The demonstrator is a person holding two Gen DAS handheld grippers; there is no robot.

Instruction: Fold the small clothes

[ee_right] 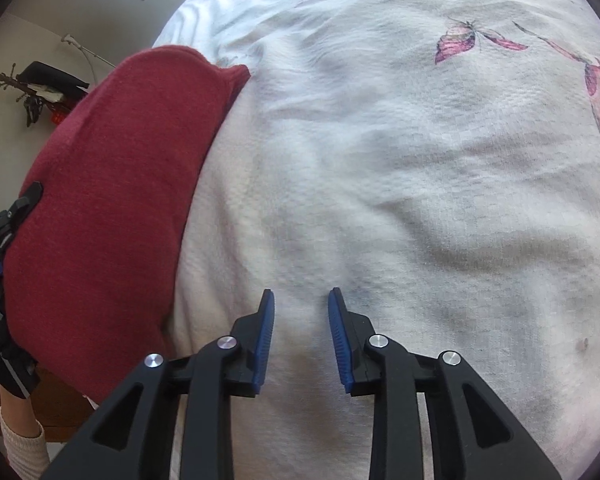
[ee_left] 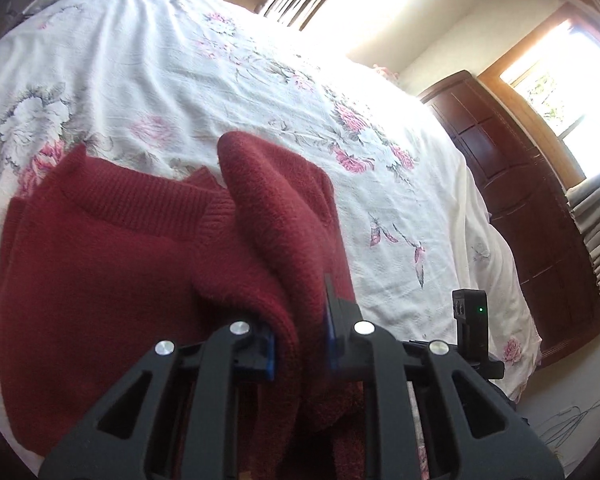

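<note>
We see a dark red sweater [ee_left: 112,264] lying on a bed covered by a white bedspread [ee_left: 188,80] printed with pink flowers. Its ribbed collar [ee_left: 140,196] faces away from the left wrist camera. Our left gripper [ee_left: 300,332] is clenched on a thick fold of the sweater, the knit bunched between its blue pads [ee_left: 270,354] and rising in a hump just beyond them. Our right gripper [ee_right: 300,336] hangs over bare bedspread with its jaws apart and nothing between them; the sweater [ee_right: 112,200] lies to its left, not touching it. At the left edge of the right wrist view we see the left gripper against the sweater and a cream sleeve [ee_right: 24,448]. A dark wooden cabinet [ee_left: 536,216] stands beside the bed under a bright window [ee_left: 568,80].
</note>
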